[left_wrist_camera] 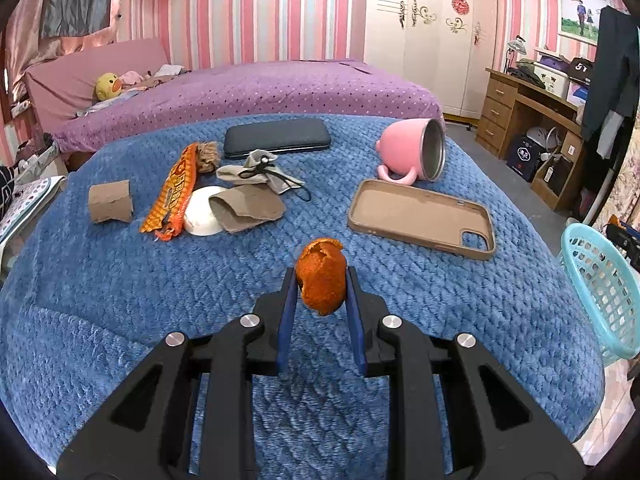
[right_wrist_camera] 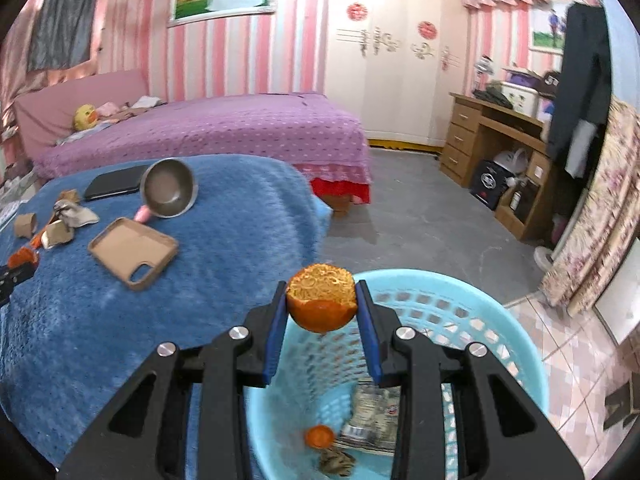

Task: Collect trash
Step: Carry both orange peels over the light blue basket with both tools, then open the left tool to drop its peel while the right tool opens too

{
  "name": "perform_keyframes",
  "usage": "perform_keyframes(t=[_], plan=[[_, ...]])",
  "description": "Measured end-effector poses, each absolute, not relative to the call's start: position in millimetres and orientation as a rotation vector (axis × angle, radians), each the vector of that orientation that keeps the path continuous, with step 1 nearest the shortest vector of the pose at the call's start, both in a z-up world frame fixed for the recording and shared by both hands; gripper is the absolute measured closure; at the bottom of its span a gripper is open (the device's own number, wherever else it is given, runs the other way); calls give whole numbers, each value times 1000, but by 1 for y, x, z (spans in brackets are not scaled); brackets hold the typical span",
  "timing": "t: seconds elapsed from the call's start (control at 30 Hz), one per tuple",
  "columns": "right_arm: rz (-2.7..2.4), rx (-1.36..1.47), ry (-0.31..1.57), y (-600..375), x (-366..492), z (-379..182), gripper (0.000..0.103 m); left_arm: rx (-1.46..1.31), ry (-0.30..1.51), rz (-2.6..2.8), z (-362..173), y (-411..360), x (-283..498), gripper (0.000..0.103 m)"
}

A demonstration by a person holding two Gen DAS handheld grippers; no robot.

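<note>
My left gripper (left_wrist_camera: 321, 280) is shut on a curled piece of orange peel (left_wrist_camera: 321, 276) and holds it above the blue blanket (left_wrist_camera: 120, 300). My right gripper (right_wrist_camera: 321, 296) is shut on a cup-shaped half orange peel (right_wrist_camera: 321, 300) and holds it over the light blue plastic basket (right_wrist_camera: 500, 332). The basket holds another orange peel (right_wrist_camera: 319, 436), a crumpled wrapper (right_wrist_camera: 374, 420) and a brownish scrap (right_wrist_camera: 338, 460). On the blanket lie an orange snack wrapper (left_wrist_camera: 174, 192), a cardboard tube piece (left_wrist_camera: 110, 201), torn cardboard (left_wrist_camera: 246, 208) and a white bowl-like lid (left_wrist_camera: 202, 210).
A pink metal-lined mug (left_wrist_camera: 414, 150) lies on its side beside a tan phone case (left_wrist_camera: 422, 218). A dark phone (left_wrist_camera: 277, 138) and a grey pouch (left_wrist_camera: 256, 174) lie further back. The basket (left_wrist_camera: 600, 292) stands off the blanket's right edge. A purple bed (left_wrist_camera: 248, 92) and a wooden desk (left_wrist_camera: 532, 120) stand behind.
</note>
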State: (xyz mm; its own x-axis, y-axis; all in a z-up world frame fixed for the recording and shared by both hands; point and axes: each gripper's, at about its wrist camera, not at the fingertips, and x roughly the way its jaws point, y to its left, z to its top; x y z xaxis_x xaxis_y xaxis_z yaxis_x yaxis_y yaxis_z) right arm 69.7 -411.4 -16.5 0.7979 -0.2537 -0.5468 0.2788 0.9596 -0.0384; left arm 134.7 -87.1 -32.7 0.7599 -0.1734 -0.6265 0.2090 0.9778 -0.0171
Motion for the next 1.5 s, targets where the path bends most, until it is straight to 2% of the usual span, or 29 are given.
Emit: perform_keyframes(t=[0.53,0.9,1.5], plan=[[-372,79,582,-459,56,-23,69,91,654,-255,-26,-138,122,80],[-401,67,610,-495,50,-33,69,106,601,-428,-15,-246,106,80],[-410,110,636,-545,33,-49,69,147,655,-640,-42,-372,83,78]])
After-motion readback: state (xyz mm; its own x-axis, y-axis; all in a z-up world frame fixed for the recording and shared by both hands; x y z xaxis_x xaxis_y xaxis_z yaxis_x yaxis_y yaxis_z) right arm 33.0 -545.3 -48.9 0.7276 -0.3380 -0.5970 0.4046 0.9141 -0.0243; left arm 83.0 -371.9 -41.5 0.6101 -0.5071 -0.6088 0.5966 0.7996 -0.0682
